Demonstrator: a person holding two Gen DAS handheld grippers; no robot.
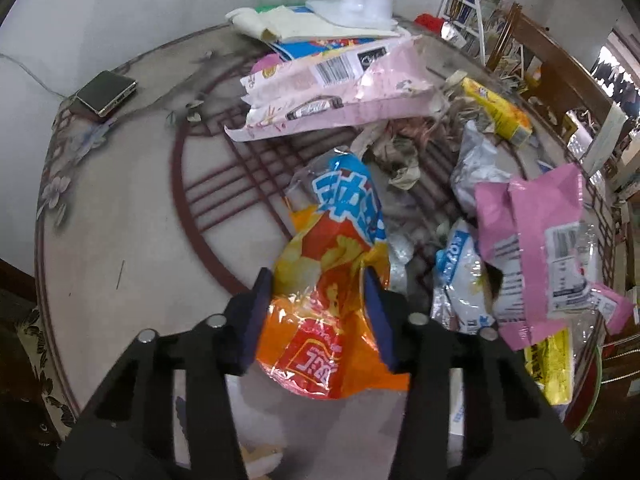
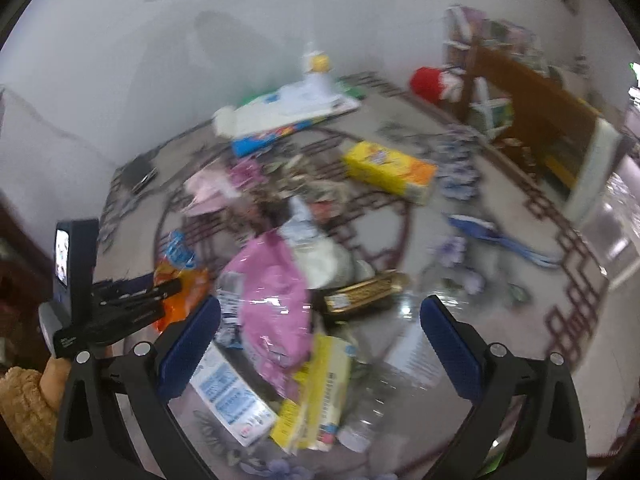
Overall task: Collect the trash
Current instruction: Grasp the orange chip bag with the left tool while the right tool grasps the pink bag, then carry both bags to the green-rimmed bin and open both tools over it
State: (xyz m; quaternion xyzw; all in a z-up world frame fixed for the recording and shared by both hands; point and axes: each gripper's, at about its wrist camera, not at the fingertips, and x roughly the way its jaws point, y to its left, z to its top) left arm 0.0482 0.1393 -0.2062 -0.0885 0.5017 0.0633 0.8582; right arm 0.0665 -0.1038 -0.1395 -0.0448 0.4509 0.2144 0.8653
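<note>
my left claw (image 1: 318,280) is clamped on an orange chip bag (image 1: 332,308), both pads pressing its crumpled sides, and the bag looks lifted off the table (image 1: 120,240). my right claw (image 2: 320,344) is spread wide and holds nothing; it hangs above the pile near my edge of the table.

as far as i can judge, the collecting has barely begun: one piece is in hand and i see no bin in either view. between and just ahead of my right fingers lie a pink wrapper (image 2: 272,300), a yellow pack (image 2: 316,392), a blue-and-white carton (image 2: 228,396) and a gold bar wrapper (image 2: 364,292). further ahead sit a yellow box (image 2: 392,172) and a blue toothbrush (image 2: 500,240), off to the right. ahead of my left claw a big pale pink bag (image 1: 332,92) and crumpled paper (image 1: 400,152) also wait.
</note>
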